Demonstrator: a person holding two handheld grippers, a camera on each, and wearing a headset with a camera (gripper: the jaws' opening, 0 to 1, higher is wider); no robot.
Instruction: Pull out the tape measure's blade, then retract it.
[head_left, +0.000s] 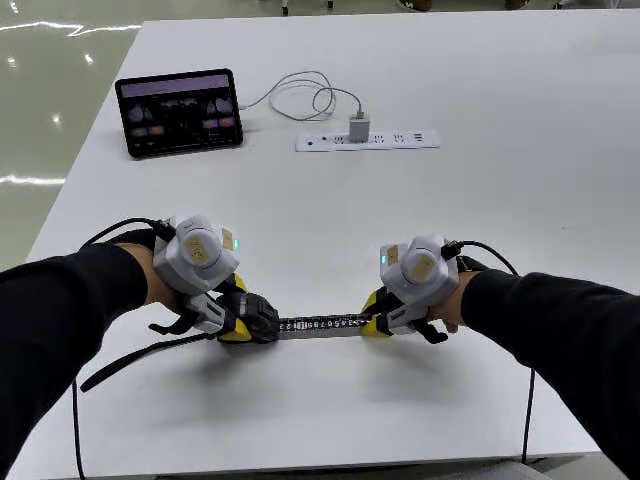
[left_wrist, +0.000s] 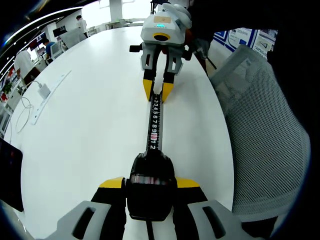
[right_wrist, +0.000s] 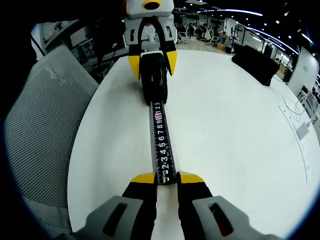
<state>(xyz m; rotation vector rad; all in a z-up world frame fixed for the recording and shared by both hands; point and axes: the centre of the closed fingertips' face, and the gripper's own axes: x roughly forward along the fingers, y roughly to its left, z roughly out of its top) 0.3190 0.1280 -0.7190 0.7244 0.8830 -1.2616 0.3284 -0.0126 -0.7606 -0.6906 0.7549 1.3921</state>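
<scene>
A black tape measure case (left_wrist: 150, 182) sits between the yellow-tipped jaws of my left gripper (left_wrist: 150, 185), which is shut on it; the case (head_left: 262, 318) lies low over the white table at the front. Its black blade (head_left: 322, 324) with white numbers runs right to my right gripper (head_left: 373, 325). In the right gripper view the right gripper (right_wrist: 166, 178) is shut on the blade's end (right_wrist: 164, 172), and the blade (right_wrist: 160, 137) stretches to the case (right_wrist: 153, 75). About 12 cm of blade (left_wrist: 154, 122) is out, reaching the right gripper (left_wrist: 158, 92).
A tablet (head_left: 179, 111) stands at the back left of the table (head_left: 500, 200). A white power strip (head_left: 367, 140) with a charger and a coiled cable (head_left: 305, 97) lies at the back middle. A grey mesh chair (right_wrist: 45, 135) stands at the table's near edge.
</scene>
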